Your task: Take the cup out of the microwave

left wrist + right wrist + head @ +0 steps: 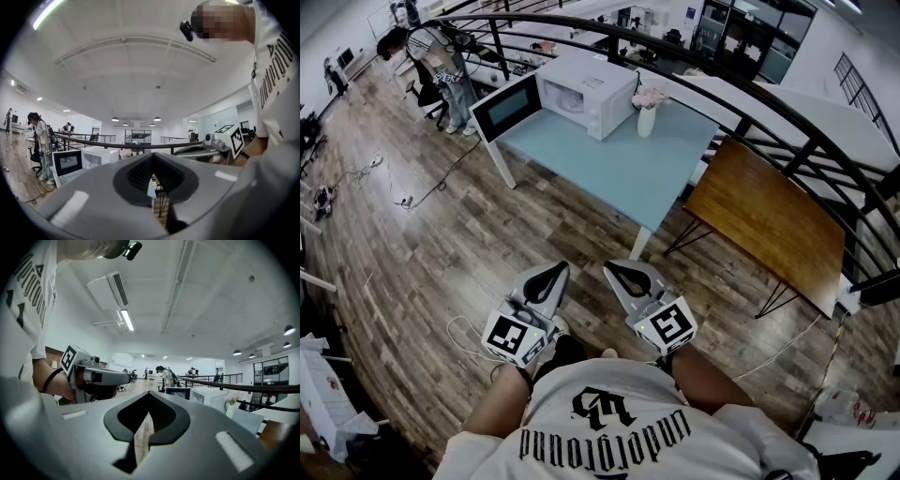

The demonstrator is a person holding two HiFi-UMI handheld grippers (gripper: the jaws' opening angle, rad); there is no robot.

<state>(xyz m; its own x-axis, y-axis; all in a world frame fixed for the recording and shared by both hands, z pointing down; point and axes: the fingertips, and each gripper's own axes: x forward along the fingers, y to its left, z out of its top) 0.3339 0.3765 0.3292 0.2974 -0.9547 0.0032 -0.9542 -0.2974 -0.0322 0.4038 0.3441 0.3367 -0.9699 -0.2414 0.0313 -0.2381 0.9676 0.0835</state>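
On the table, white microwave stands open; left gripper and right gripper clenched.

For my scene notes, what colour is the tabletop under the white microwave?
The tabletop is light blue, best in head view.

Two tables stand on the wood floor: one pale blue desk and one brown wooden table just off the desk's right corner. The desk carries two things: one white microwave at its far left corner, with its one door open, and one vase of pink flowers at the far edge, just right of the microwave. Two grippers show, the left gripper and the right gripper. One person stands beyond the desk's left edge.
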